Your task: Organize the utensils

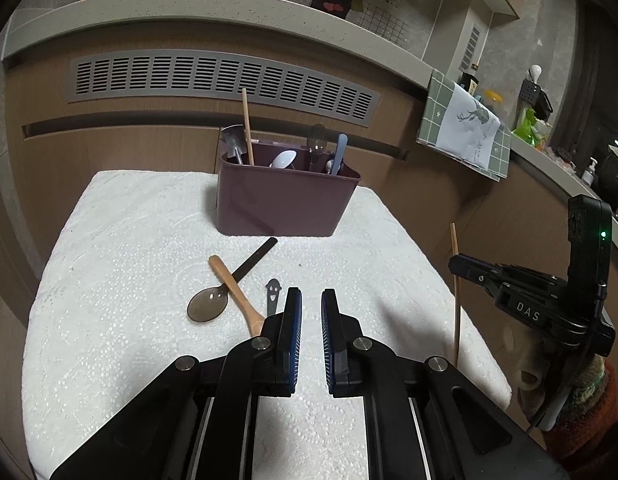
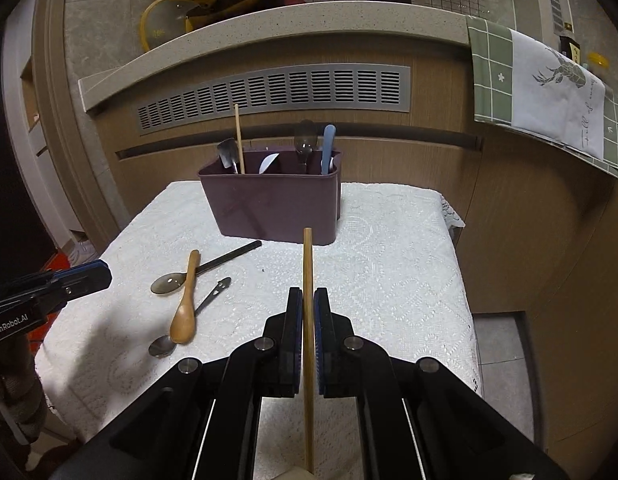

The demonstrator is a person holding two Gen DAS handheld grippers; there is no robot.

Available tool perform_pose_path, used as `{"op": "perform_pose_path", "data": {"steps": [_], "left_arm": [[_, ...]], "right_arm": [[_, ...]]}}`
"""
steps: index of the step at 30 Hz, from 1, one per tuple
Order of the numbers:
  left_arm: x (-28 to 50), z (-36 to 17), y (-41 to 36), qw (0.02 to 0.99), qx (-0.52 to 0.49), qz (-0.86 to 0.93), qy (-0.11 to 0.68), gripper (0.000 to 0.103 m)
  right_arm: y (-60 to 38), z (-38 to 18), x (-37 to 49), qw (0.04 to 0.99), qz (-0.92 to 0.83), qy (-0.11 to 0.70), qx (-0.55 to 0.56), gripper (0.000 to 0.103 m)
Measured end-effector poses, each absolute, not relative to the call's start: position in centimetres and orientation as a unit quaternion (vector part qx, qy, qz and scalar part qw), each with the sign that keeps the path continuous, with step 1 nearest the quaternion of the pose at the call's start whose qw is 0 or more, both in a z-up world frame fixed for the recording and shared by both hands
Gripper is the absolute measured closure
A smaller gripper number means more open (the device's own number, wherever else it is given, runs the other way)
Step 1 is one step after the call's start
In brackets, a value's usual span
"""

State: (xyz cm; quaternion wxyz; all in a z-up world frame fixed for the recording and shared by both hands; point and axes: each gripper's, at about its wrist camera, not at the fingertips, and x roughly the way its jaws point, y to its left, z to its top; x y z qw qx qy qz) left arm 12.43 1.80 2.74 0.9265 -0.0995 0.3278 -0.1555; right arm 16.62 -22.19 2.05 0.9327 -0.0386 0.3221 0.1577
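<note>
- The table [image 1: 109, 240], spread with a white embossed cloth, stands in front of a wooden cabinet with a grey vent grille [image 1: 225, 80].
- A green checked towel with a deer print [image 2: 541, 96] hangs over the counter edge to the right.
- The maroon utensil caddy [image 2: 273, 208] sits at the far middle of the table; upright in it are a wooden stick [image 2: 239, 140], a metal scoop [image 2: 227, 154], a white spoon [image 1: 285, 159], a dark translucent spoon [image 2: 305, 140] and a blue-handled utensil [image 2: 327, 148].
- The left hand-held gripper [image 1: 311, 308] hovers above the near part of the cloth, its fingers slightly apart with nothing between them.
- The right hand-held gripper [image 2: 307, 304] is closed on a wooden chopstick [image 2: 308, 264], which stands roughly upright at the table's right side and points toward the caddy.
- A dark translucent spoon with a black handle [image 2: 169, 282] lies on the cloth before the caddy.
- A wooden spoon [image 2: 185, 316] lies across that black handle.
- A small metal spoon with a smiley-face handle end [image 2: 205, 304] lies just beside the wooden spoon, partly under it.
</note>
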Motion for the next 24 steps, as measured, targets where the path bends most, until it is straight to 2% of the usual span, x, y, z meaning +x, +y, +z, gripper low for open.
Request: {"op": "perform_pose_path", "data": {"steps": [11, 16, 24], "left_arm": [[15.4, -1.4, 5.1, 0.900, -0.160, -0.107, 0.391, 0.090], [18.5, -3.4, 4.8, 0.876, -0.178, -0.118, 0.433, 0.073], [26.1, -4.5, 4.9, 0.855, -0.163, -0.057, 0.489, 0.069]], "right_arm": [[-22.3, 1.4, 18.0, 0.931, 0.170, 0.324, -0.010, 0.098], [-21.8, 0.1, 19.6, 0.927, 0.173, 0.333, -0.006, 0.098], [-21.9, -1.3, 20.2, 0.926, 0.169, 0.339, -0.003, 0.098]]}}
